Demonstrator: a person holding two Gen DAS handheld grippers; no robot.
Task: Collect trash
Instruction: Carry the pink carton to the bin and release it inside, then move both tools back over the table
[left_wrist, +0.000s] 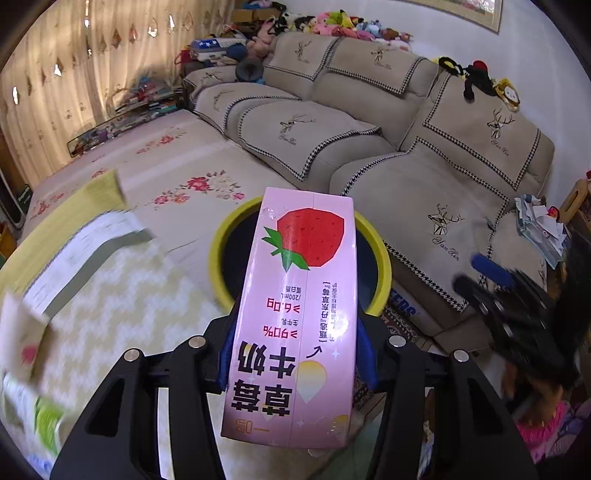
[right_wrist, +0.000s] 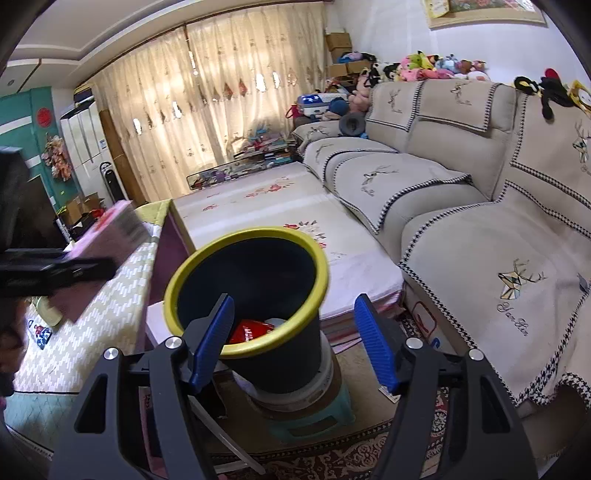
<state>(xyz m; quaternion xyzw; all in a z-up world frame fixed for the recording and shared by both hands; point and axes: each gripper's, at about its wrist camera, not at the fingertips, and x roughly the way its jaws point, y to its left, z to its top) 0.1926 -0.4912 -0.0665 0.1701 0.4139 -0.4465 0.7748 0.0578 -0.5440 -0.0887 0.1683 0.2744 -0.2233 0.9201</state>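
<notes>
A pink strawberry milk carton (left_wrist: 295, 321) is clamped lengthwise between the blue pads of the left gripper (left_wrist: 295, 354), its far end reaching over the yellow rim of the dark bin (left_wrist: 384, 273). The left gripper is pitched steeply downward, so the carton is seen against the bin's mouth. In the right wrist view the same carton (right_wrist: 114, 229) appears blurred at the left edge, above the near corner of the bench covered in a yellow zigzag cloth (right_wrist: 110, 314), and held by the black left gripper (right_wrist: 55, 273). The right gripper (right_wrist: 291, 339) is tilted downward toward the bin (right_wrist: 258, 295), its jaws parted with nothing between them; the left pad overlaps the near rim in the picture. The bin is stood on a white base atop a small green stool (right_wrist: 314, 421), between the bench and the beige sofa (right_wrist: 480, 229). A red wrapper (right_wrist: 251, 330) lies inside the bin.
</notes>
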